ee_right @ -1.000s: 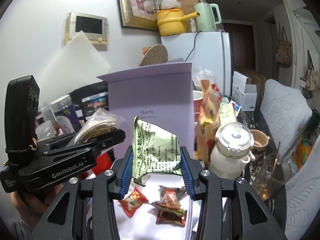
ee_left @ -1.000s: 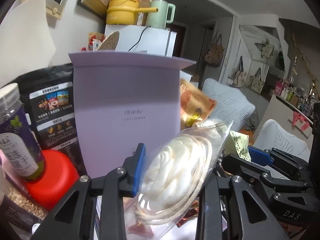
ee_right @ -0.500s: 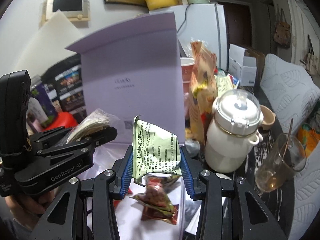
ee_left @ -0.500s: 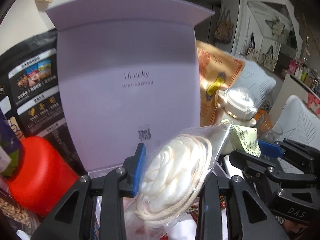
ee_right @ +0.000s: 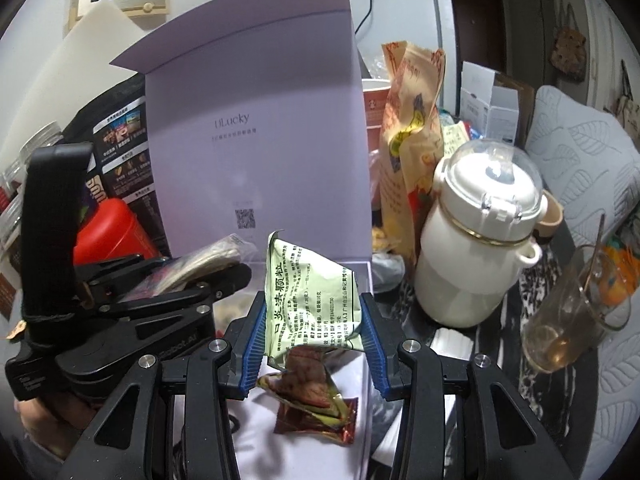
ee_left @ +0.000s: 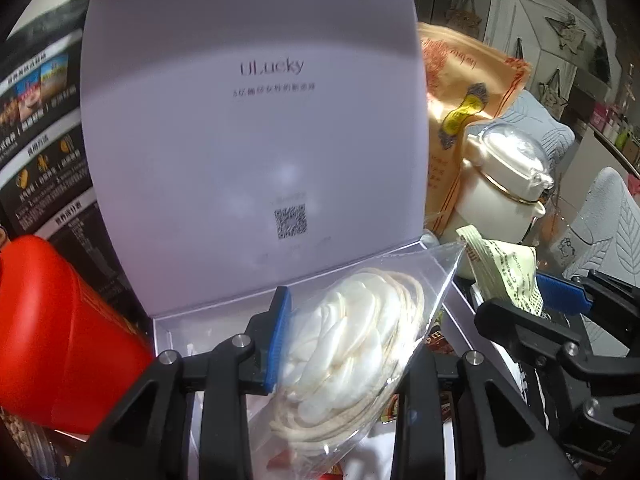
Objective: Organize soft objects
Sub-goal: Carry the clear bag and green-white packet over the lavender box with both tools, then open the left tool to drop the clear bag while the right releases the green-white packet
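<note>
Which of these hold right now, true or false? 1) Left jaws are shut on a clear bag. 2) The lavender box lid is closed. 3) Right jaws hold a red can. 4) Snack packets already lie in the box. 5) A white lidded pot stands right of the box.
1) True: the left gripper clamps the clear bag of white pieces.
2) False: the lid stands upright, the lavender box open.
3) False: the right gripper holds a green sachet.
4) True: snack packets lie inside.
5) True: the white pot stands there.
</note>
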